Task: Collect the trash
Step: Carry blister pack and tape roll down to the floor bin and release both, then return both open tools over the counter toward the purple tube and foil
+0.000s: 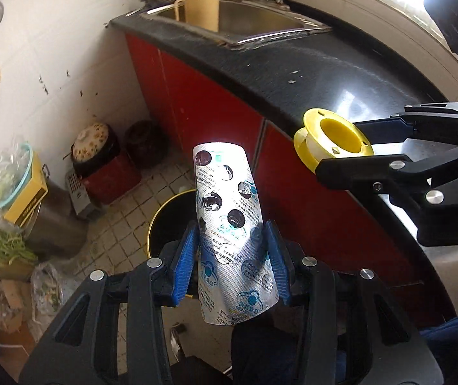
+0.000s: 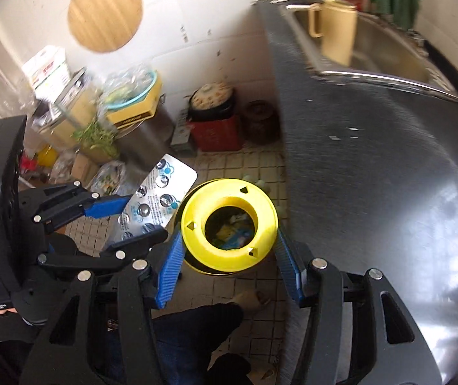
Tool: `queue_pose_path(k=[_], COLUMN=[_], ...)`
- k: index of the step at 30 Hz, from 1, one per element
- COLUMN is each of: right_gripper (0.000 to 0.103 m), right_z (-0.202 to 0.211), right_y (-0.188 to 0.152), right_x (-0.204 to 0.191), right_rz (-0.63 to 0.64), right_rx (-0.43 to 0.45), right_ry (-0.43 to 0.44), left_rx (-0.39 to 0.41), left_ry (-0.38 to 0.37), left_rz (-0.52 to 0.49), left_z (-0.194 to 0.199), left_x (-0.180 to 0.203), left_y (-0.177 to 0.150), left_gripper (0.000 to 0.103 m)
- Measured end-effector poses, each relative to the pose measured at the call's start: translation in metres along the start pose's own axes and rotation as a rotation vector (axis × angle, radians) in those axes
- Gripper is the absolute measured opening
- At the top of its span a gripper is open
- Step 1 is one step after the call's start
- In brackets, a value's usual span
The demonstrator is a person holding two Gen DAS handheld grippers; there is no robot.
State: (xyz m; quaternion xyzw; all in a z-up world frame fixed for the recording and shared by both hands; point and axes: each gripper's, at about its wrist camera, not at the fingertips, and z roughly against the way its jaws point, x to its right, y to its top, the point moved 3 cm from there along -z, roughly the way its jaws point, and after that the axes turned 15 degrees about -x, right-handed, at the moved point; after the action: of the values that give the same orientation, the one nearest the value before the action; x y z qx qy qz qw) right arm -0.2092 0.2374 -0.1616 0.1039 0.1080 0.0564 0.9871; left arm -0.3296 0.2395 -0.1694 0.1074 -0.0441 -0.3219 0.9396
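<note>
My left gripper [image 1: 233, 250] is shut on a silver pill blister pack [image 1: 232, 221] with punched-out cells, held upright above a yellow-rimmed black trash bin [image 1: 164, 221] on the tiled floor. My right gripper [image 2: 229, 250] is shut on a yellow plastic spool [image 2: 229, 224]; through its hole I see trash inside the bin below. In the left wrist view the spool [image 1: 333, 139] and right gripper [image 1: 322, 160] hang beside the counter edge. In the right wrist view the blister pack [image 2: 158, 199] sits in the left gripper [image 2: 139, 218], left of the spool.
A black countertop [image 1: 325, 73] over red cabinets [image 1: 203, 102] runs on the right, with a steel sink [image 1: 245, 22] and a beige jug [image 1: 201, 8]. Pots, a red box [image 1: 113, 173], bags and vegetables crowd the floor's left side. A person's leg and foot [image 2: 251, 298] are below.
</note>
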Motion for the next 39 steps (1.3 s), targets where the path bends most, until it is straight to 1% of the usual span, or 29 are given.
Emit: queue_pose_path(k=[4,6,8,14,19,22,23,25,27,29,30,32,34,35,36,37,38,39], right_gripper=[0.054,0.054,0.054,0.054,0.054,0.054,0.059,0.065,0.065,0.065,0.065,0.065,0.065,0.066,0.067,0.071,0.074,0.075], right_z=[-0.029,-0.043,-0.055,-0.076,-0.081,-0.083,-0.085,-0.085,-0.082,-0.078,-0.074,-0.065,-0.047,-0.041,-0.029,-0.019,-0.006,0.008], right_y=[0.023,0.034,0.044,0.060,0.066,0.070,0.073,0.074,0.074,0.072,0.070,0.066,0.057,0.055,0.049,0.044,0.038,0.030], right_x=[-0.010,-0.012,-0.016,-0.021,-0.020,-0.021,-0.021,-0.018,-0.016,-0.014,-0.013,-0.010,-0.004,-0.001,0.004,0.008,0.013,0.019], right_rz=[0.018,0.016,0.026,0.034,0.032,0.024,0.021,0.012,0.004,-0.004,-0.007,-0.013,-0.037,-0.048,-0.069,-0.086,-0.106,-0.131], right_rx=[-0.052,-0.074,-0.092,-0.124,-0.131,-0.138,-0.141,-0.146,-0.142,-0.137,-0.131,-0.113,-0.088,-0.078,-0.059,-0.040,-0.016,0.009], right_ry=[0.028,0.035,0.023,0.013,0.008,0.006,0.006,0.005,0.008,0.007,0.006,0.007,0.005,0.004,0.001,-0.002,-0.012,-0.022], left_rx=[-0.028,-0.037,-0.038,-0.050,-0.060,-0.057,-0.056,-0.053,-0.059,-0.056,-0.054,-0.042,-0.043,-0.040,-0.035,-0.023,-0.013,-0.001], left_ry=[-0.023,-0.029,-0.032,-0.033,-0.047,-0.057,-0.056,-0.050,-0.044,-0.046,-0.042,-0.033,-0.027,-0.025,-0.023,-0.018,-0.014,-0.022], left_rz=[0.075,0.094,0.102,0.116,0.108,0.112,0.113,0.112,0.110,0.107,0.101,0.090,0.076,0.065,0.057,0.043,0.032,0.009], left_z=[-0.020,-0.029,-0.036,-0.051,-0.058,-0.060,-0.062,-0.063,-0.065,-0.064,-0.062,-0.059,-0.055,-0.050,-0.047,-0.039,-0.034,-0.026], left_x=[-0.032,-0.042,-0.050,-0.062,-0.065,-0.066,-0.067,-0.067,-0.067,-0.066,-0.065,-0.065,-0.061,-0.057,-0.054,-0.048,-0.041,-0.031], left_y=[-0.011,-0.009,-0.007,0.001,0.002,0.002,0.003,0.003,0.005,0.006,0.006,0.007,0.008,0.010,0.012,0.014,0.017,0.021], left_gripper=[0.042,0.042,0.042,0.042,0.044,0.051,0.052,0.054,0.057,0.067,0.070,0.078,0.079,0.082,0.085,0.091,0.094,0.094])
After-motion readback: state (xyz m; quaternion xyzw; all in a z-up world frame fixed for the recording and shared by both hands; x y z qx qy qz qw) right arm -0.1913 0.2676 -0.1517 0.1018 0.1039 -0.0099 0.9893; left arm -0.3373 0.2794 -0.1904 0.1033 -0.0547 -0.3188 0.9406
